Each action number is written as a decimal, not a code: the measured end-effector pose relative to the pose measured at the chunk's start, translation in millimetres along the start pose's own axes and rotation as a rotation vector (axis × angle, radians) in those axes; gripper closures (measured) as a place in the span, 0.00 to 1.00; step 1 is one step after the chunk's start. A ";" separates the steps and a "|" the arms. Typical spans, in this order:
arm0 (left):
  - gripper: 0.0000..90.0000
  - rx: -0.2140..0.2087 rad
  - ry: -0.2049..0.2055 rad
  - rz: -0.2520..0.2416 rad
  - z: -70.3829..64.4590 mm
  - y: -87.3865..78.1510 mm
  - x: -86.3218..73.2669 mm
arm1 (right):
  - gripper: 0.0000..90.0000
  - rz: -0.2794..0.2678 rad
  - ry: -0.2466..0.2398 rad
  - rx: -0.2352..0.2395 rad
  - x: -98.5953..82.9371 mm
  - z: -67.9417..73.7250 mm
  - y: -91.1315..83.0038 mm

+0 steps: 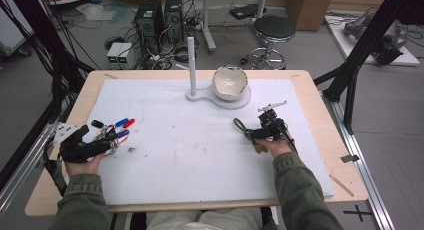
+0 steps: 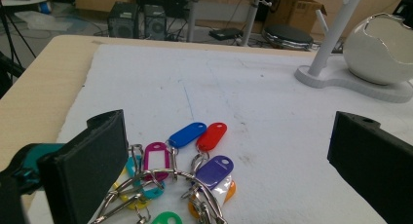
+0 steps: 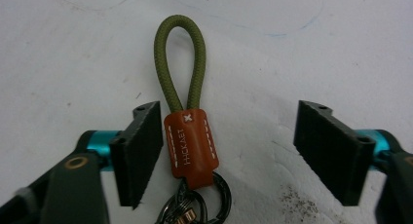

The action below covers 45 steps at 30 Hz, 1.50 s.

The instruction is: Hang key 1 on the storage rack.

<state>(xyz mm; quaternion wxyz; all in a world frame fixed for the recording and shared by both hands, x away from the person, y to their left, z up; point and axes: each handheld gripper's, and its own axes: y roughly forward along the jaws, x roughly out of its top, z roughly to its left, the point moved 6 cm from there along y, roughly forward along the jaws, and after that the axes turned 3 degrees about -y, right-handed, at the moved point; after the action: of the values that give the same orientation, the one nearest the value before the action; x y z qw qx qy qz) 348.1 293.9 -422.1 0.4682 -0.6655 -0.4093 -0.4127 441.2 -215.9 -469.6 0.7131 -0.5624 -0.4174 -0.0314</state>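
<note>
Lying on the table (image 1: 320, 140) is a big white mat (image 1: 200, 150). The left tool (image 2: 224, 165) is wide open over a bunch of bright key tags (image 2: 190, 160). The right tool (image 3: 229, 151) is wide open too, around a green cord keychain (image 3: 187, 121), holding nothing.

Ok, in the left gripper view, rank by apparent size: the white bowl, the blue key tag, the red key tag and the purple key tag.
1. White bowl, by far the largest, though cut off at the frame edge.
2. Blue key tag, red key tag and purple key tag look about alike; angle and nearness to the camera make ranking them unsure.
</note>
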 end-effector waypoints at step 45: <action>0.02 0.017 -0.003 -0.005 1.5 -0.1 0.5 | 0.88 -0.079 0.053 0.133 20.3 14.2 -29.3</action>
<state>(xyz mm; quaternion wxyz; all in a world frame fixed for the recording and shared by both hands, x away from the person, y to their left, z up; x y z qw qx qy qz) 348.5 295.5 -421.9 0.4721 -0.6610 -0.4152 -0.4096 431.4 -206.2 -433.8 0.7580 -0.4956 -0.4214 -0.0467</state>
